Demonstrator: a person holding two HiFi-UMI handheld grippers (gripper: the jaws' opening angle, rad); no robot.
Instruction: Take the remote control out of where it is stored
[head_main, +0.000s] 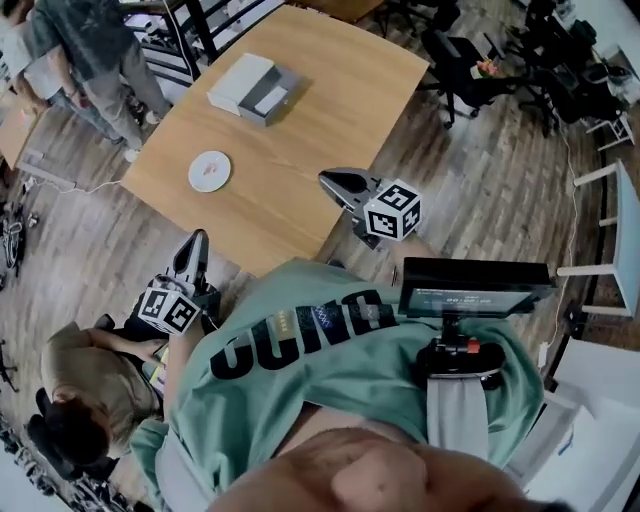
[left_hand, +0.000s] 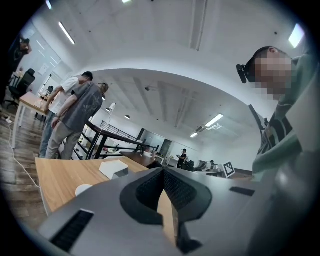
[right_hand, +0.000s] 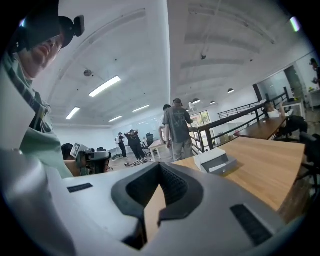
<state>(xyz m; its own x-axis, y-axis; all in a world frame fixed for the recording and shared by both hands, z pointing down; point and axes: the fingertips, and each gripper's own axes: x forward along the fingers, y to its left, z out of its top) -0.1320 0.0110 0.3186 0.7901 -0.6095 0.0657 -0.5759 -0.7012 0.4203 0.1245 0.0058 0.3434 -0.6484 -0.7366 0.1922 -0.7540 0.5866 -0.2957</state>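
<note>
A white and grey box (head_main: 255, 88) lies flat at the far side of the wooden table (head_main: 340, 90); it also shows as the box (left_hand: 114, 168) and the box (right_hand: 215, 161). No remote control is visible in any view. My left gripper (head_main: 194, 246) is held off the table's near left corner, shut with nothing between its jaws (left_hand: 162, 171). My right gripper (head_main: 333, 181) hovers over the table's near right edge, also shut and empty (right_hand: 160, 166). Both point toward the box, well short of it.
A white round disc (head_main: 209, 171) lies on the table's near left part. Two people (head_main: 85, 50) stand beyond the far left corner. Another person (head_main: 85, 380) sits low at my left. Office chairs (head_main: 470, 70) stand to the right of the table.
</note>
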